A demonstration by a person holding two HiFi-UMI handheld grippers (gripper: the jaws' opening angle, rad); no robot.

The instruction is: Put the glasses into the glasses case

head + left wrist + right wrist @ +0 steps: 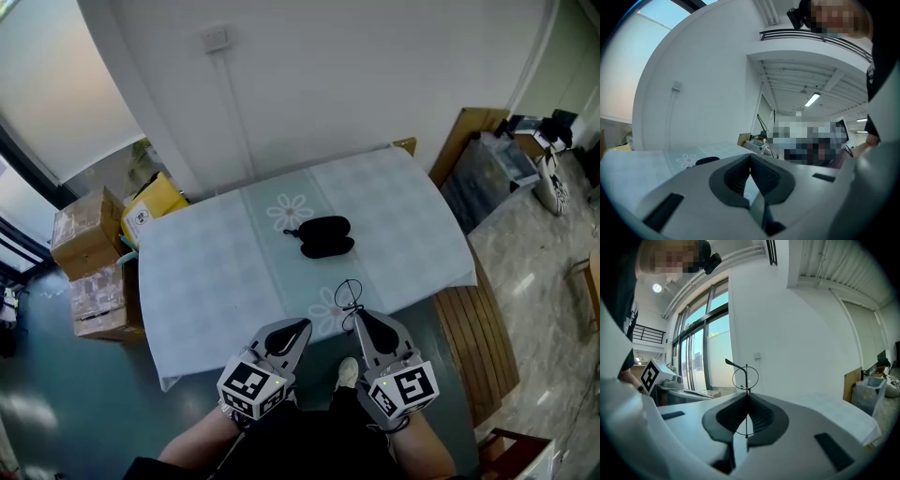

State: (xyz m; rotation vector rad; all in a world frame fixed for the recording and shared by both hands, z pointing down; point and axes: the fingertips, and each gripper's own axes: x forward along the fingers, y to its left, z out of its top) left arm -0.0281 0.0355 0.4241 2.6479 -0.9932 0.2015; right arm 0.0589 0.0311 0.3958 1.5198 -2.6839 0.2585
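Note:
The black glasses case (325, 235) lies open on the pale tablecloth near the table's middle; its dark edge (707, 160) shows low in the left gripper view. Thin black wire glasses (348, 294) are pinched in my right gripper (360, 319), one round lens (745, 378) sticking up past the fingertips and the other between the pads. This gripper hovers over the table's near edge, well short of the case. My left gripper (298, 328) is beside it, jaws closed with nothing between them (750, 165).
The table (206, 272) stands against a white wall. Cardboard boxes (89, 248) and a yellow box (155, 202) sit on the floor at the left. A wooden bench (478, 337) is at the right, with a clear storage bin (487, 173) behind it.

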